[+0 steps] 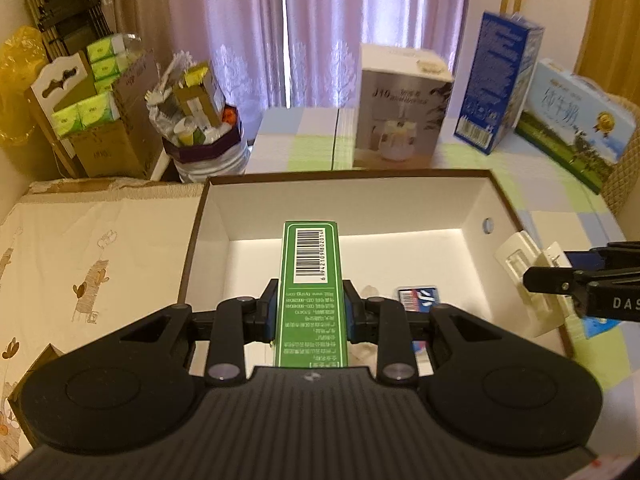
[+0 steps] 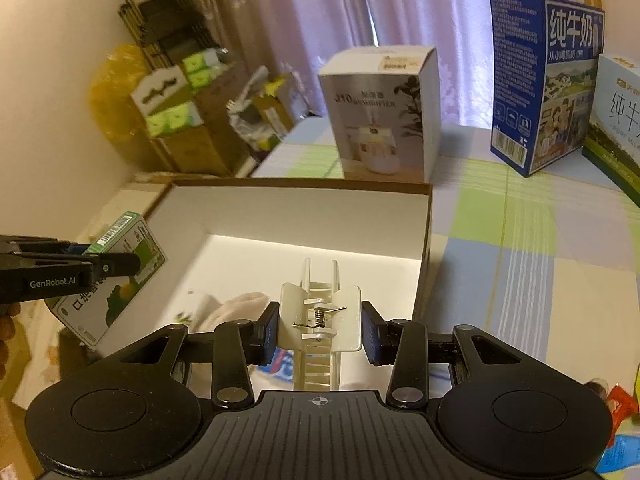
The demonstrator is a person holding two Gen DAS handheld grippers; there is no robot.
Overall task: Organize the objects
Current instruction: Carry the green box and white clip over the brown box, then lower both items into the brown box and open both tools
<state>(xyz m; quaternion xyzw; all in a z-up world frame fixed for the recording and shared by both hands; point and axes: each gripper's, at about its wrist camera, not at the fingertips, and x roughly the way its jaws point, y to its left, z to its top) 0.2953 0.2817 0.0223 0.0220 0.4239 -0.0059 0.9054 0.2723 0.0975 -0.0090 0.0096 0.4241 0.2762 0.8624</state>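
A: We see the left gripper (image 1: pixel 310 312) fingers clamped on a green carton (image 1: pixel 310 280), the right gripper (image 2: pixel 319 330) fingers on a white clip (image 2: pixel 320 312).

B: Both hang above the open box (image 1: pixel 472 196), which holds a cloth (image 2: pixel 236 308) and a blue packet (image 1: pixel 420 299).

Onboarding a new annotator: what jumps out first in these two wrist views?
The left gripper is clamped on a green carton with a barcode, held above the open white-lined box. The right gripper grips a white hair claw clip over the same box's right side. Behind the box, on the checked cloth, stand a humidifier box and a blue milk carton.
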